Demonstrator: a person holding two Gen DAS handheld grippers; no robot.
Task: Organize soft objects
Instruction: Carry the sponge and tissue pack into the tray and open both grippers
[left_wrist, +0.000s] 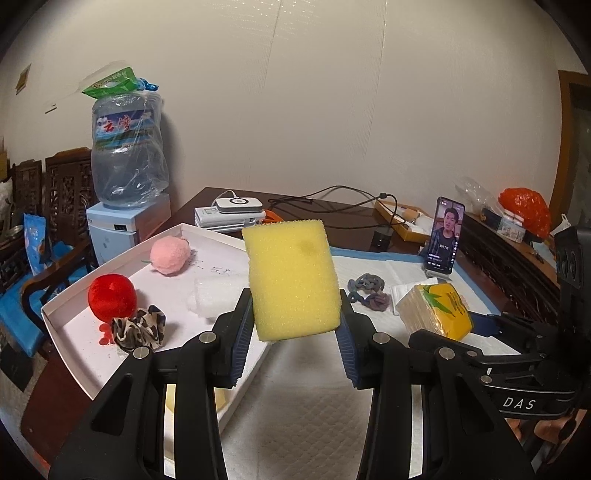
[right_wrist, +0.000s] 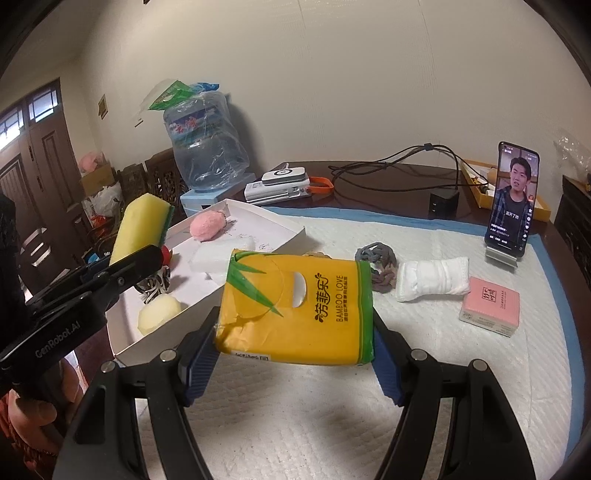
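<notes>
Left gripper (left_wrist: 295, 328) raised, fingers clamping a yellow sponge (left_wrist: 293, 278) beside the white tray's (left_wrist: 70, 295) rim; right gripper (right_wrist: 295, 354) grasps a tissue pack (right_wrist: 295, 306) above the padded table (right_wrist: 461, 369).

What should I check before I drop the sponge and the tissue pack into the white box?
1. Left gripper grip on the yellow sponge: ok, clamped on both sides, held clear of the table.
2. Right gripper grip on the yellow tissue pack: ok, held at its lower edge, lifted and tilted.
3. Free floor in the white box: ok, bare patches between the red plush, pink plush and white foam block.
4. Sponge over the box: not ok, it hangs by the box's right wall.
5. Grippers apart: ok, a gap shows between them.
6. Items left on the pad: not ok, the grey scrunchie, white roll and pink box remain.
</notes>
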